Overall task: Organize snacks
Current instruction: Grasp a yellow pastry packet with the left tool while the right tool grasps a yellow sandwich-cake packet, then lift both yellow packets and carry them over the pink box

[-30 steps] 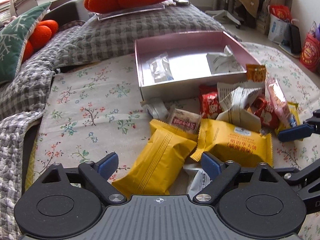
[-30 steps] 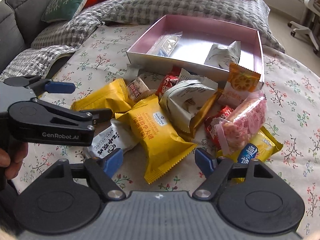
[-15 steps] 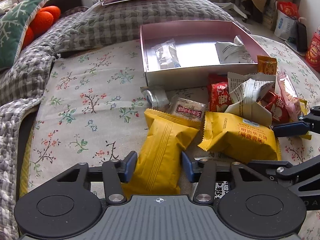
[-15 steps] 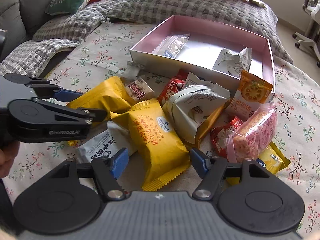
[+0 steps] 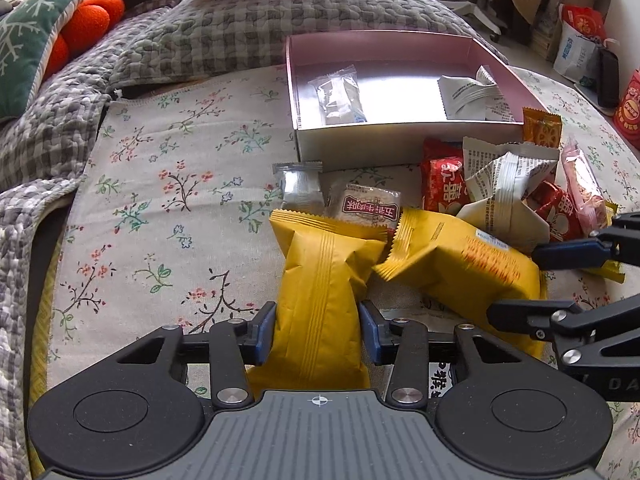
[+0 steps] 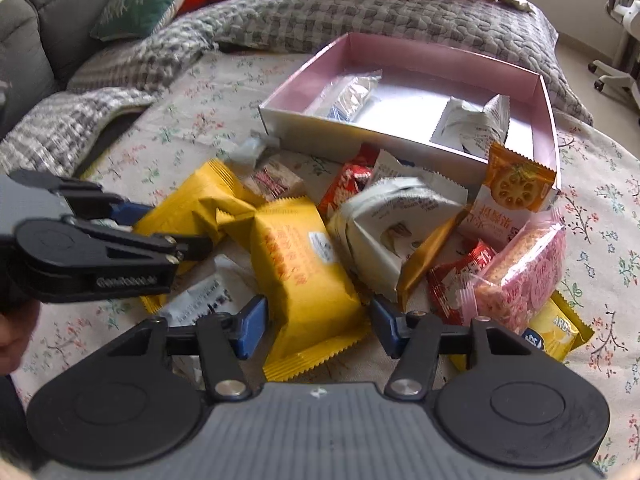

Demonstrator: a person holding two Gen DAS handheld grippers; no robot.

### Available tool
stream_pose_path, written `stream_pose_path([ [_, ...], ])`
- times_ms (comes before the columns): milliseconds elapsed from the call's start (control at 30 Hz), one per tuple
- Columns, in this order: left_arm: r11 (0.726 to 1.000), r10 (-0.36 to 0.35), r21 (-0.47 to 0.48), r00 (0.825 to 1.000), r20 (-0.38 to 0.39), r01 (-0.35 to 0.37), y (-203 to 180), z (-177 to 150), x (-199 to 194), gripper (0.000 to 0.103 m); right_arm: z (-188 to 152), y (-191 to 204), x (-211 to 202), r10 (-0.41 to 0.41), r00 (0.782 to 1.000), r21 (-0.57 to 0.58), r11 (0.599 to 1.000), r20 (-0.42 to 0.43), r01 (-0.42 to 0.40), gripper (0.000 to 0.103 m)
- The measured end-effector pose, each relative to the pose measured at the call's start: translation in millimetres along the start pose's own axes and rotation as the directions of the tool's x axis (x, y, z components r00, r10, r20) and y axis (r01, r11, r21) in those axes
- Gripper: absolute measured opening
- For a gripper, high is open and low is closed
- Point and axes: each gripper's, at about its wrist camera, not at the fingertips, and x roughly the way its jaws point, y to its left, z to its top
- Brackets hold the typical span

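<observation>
The left gripper (image 5: 318,330) has its blue pads pressed against both flanks of a plain yellow pouch (image 5: 320,284), jaws closing on it, the foil dented between them. This pouch is ribbed down its middle seam with a crimped, saw-toothed top edge; its long axis runs straight away from the gripper, the crimped end farthest out. Just to that gripper's right, the right gripper (image 6: 316,326) straddles a second yellow packet (image 6: 300,272), printed in red with a small white label; its jaws are closing, the left pad at the packet's edge, the right pad seemingly just short of touching. That packet lies along the gripper's line too, leaning a little to the left at its far end. Beyond both tools the loose heap sits on the flowered cloth (image 5: 160,208): a small brown-labelled sachet (image 5: 370,210), red wrappers (image 5: 444,184), a grey-white bag (image 6: 396,220), a pink packet (image 6: 524,276). Farthest out stands the pink box (image 5: 400,46), holding a clear sachet (image 5: 340,96) at its left and a grey wrapper (image 5: 472,96) at its right.
</observation>
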Motion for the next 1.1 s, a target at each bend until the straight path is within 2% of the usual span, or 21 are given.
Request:
stream_pose_path([
  [100,1.0,0.002,-0.004,1.0,-0.004,-0.002,-0.2,0.1,1.6,0.041,3.0,-0.5,1.3,0.009,1.0,0.007,1.0,0.022,-0.009,0.062],
  [167,1.0,0.002,-0.007,1.0,-0.006,-0.002,-0.1,0.0,2.3,0.041,3.1,0.8,6.7,-0.011,1.0,-0.007,1.0,0.021,0.011,0.063],
  [200,1.0,0.002,-0.01,1.0,-0.006,-0.002,0.1,0.2,2.3,0.04,3.0,1.5,10.2,-0.017,1.0,-0.013,1.0,0.016,0.017,0.062],
  [233,1.0,0.001,-0.015,1.0,-0.006,-0.001,0.5,0.3,2.1,0.04,2.7,2.0,12.9,-0.013,1.0,-0.014,1.0,0.009,0.013,0.054],
  [300,0.999,-0.003,-0.032,1.0,-0.007,0.003,2.3,0.5,1.6,0.04,2.0,3.2,12.8,0.018,1.0,-0.009,1.0,0.01,-0.018,0.044],
  [467,0.997,-0.023,-0.079,1.0,-0.004,0.023,9.9,1.7,-0.9,0.038,3.5,6.5,6.0,0.057,0.998,0.018,0.998,0.01,-0.057,0.036],
  [500,0.996,-0.024,-0.087,1.0,-0.002,0.024,11.5,1.9,-1.8,0.038,3.5,6.0,4.5,0.061,0.998,0.027,0.998,0.012,-0.061,0.032],
  [767,0.992,-0.03,-0.12,0.999,0.023,0.032,17.6,4.8,-9.6,0.037,5.5,3.1,-2.7,0.073,0.997,0.078,0.994,0.024,-0.075,0.031],
  [1100,0.986,-0.068,-0.145,0.994,0.087,0.08,21.3,10.4,-27.5,0.037,7.2,-1.5,-18.1,0.09,0.992,0.133,0.986,0.087,-0.101,0.031],
])
